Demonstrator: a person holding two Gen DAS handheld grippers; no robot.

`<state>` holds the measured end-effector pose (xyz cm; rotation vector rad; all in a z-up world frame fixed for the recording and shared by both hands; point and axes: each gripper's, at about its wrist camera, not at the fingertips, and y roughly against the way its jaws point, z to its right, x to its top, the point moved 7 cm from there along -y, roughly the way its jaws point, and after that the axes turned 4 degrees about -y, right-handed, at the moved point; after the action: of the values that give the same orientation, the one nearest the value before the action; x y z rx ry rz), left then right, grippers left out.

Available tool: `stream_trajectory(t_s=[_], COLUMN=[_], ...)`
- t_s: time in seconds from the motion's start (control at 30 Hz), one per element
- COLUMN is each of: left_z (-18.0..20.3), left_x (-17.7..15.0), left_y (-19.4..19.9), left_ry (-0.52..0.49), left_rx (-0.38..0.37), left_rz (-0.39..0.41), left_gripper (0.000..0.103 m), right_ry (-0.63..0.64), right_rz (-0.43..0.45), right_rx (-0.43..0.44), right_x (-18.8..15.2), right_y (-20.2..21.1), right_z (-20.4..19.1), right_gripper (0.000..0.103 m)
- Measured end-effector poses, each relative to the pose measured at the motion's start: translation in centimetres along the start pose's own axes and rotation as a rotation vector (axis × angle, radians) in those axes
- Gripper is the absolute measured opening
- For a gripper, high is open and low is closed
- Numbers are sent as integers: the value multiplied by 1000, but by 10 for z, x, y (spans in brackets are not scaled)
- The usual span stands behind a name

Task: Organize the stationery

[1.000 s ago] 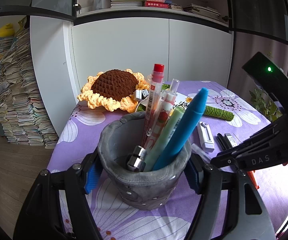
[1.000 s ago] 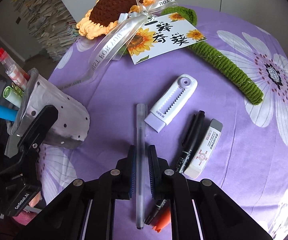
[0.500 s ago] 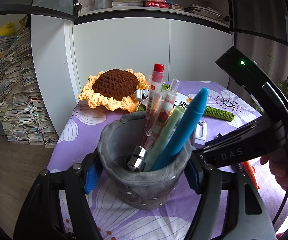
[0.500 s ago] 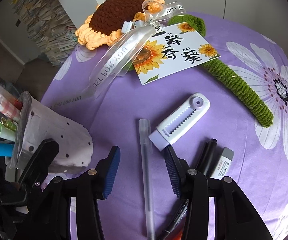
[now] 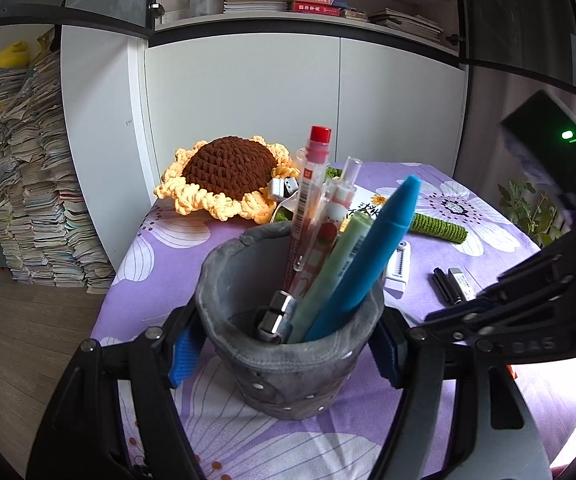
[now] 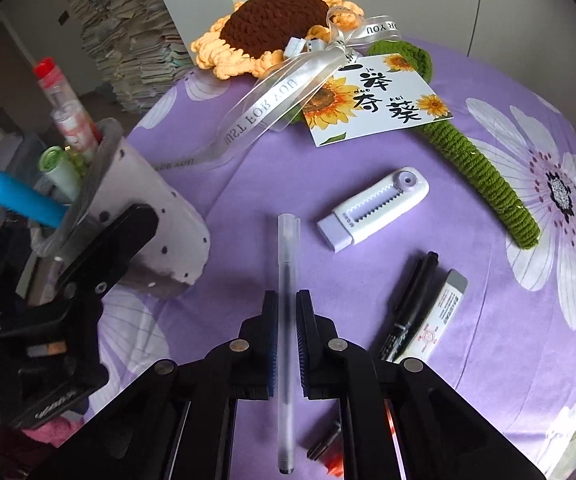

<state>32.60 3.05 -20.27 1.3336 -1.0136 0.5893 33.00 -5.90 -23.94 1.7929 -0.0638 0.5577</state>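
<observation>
On the purple cloth (image 6: 248, 160), right tongs (image 6: 286, 312) clamp a frosted pen (image 6: 286, 264); left tongs (image 5: 284, 354) grip the grey holder (image 5: 288, 368).

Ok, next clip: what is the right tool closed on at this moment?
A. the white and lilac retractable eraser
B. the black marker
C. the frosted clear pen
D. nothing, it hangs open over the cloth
C. In the right wrist view the right tool has both blue pads pressed against the barrel of the frosted clear pen, while the retractable eraser and the black marker lie untouched beside it.
</observation>
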Motion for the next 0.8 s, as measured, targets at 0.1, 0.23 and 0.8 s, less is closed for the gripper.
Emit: stream_trajectory(t_s=[0.1,0.23,0.8], left_z=[0,0,-1], left_x=[0,0,0], left_y=[0,0,1], left_ry=[0,0,4], left_rx=[-1,1,3], left_rz=[-1,1,3], left_gripper=[69,69,70], right_ry=[-13,3,55], right_rz=[24,0,-64], right_rx=[18,-19,-72], right_x=[-6,-14,7], right_y=[12,8,-26], right_z=[0,0,-11], right_gripper=[10,10,10])
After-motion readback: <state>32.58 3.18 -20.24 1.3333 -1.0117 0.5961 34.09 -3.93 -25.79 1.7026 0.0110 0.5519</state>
